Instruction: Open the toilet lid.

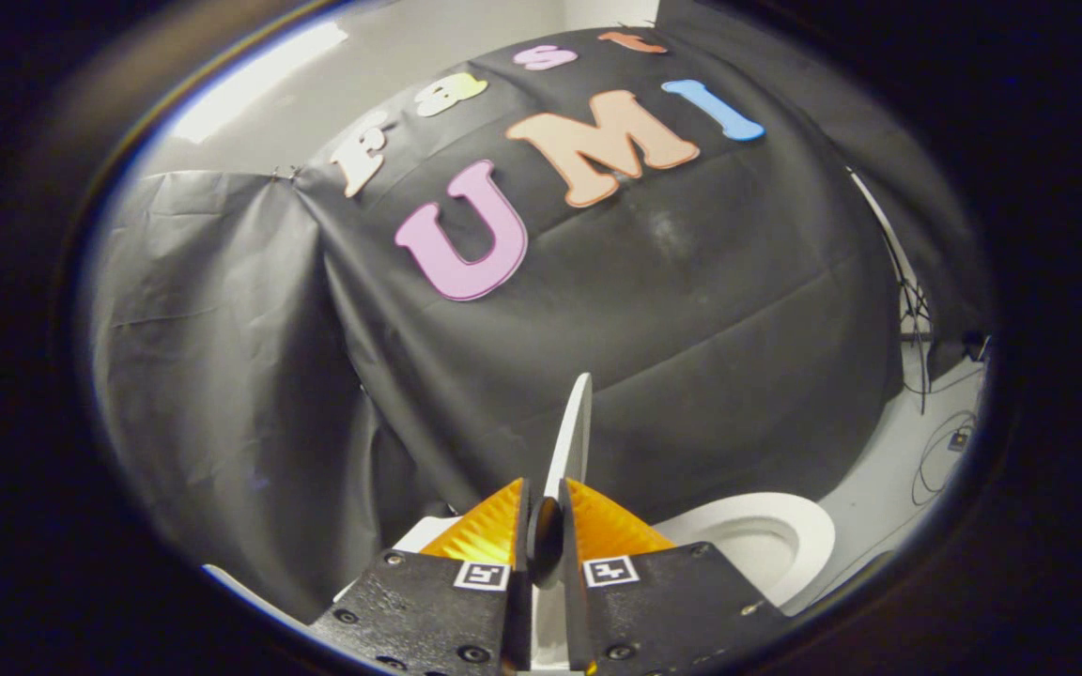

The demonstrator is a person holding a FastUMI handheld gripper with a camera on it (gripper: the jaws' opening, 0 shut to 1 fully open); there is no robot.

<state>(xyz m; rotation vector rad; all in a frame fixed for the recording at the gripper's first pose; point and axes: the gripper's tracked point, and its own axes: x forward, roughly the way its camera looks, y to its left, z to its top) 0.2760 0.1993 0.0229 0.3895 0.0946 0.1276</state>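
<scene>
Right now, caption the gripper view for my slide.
Gripper shut on the raised toilet lid, held edge-on above the open bowl.

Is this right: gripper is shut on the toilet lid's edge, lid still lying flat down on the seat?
Not quite. The gripper is shut on the toilet lid at its edge, but the lid is not flat on the seat: it stands raised, nearly upright and edge-on between the fingers, with the open toilet seat beside it. The gripper view shows this.
</scene>
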